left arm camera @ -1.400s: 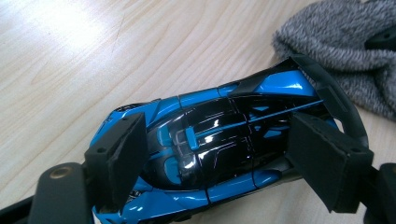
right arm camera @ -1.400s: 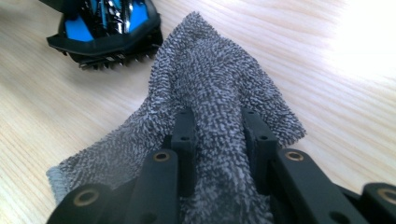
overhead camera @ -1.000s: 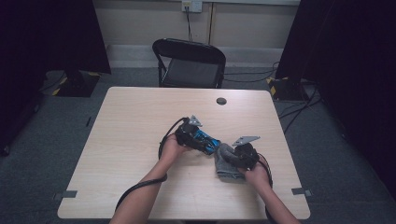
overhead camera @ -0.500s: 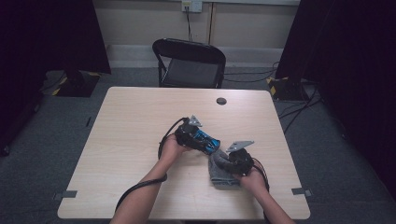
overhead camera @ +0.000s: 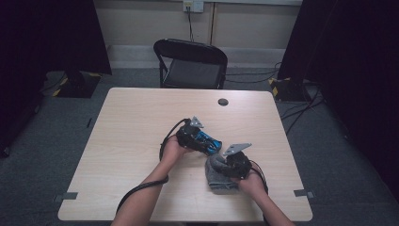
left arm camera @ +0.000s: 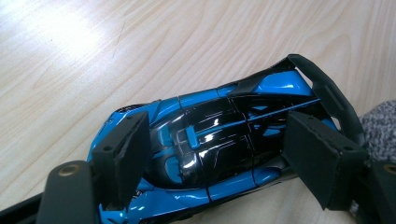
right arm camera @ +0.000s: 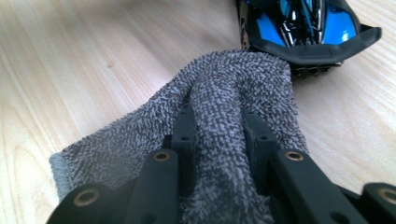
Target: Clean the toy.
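Observation:
A blue and black toy car (left arm camera: 219, 140) lies on the wooden table (overhead camera: 131, 122). My left gripper (left arm camera: 219, 154) is shut on it, one pad at each side of its body. In the high view the left gripper (overhead camera: 207, 141) sits over the car (overhead camera: 214, 146) near the table's middle. A grey terry cloth (right arm camera: 224, 93) is bunched between the jaws of my right gripper (right arm camera: 217, 121), which is shut on a fold of it. The cloth's front edge touches the rear wing of the car (right arm camera: 303, 23). From above, the right gripper (overhead camera: 220, 164) and the cloth (overhead camera: 221, 184) lie just right of the car.
A small dark round disc (overhead camera: 223, 101) lies near the table's far edge. A black folding chair (overhead camera: 190, 63) stands behind the table. Cables run over the floor at the right, and dark curtains hang on both sides.
My right gripper has shifted a little to the left with the cloth, closer to the car's rear. The left gripper and the car have stayed put.

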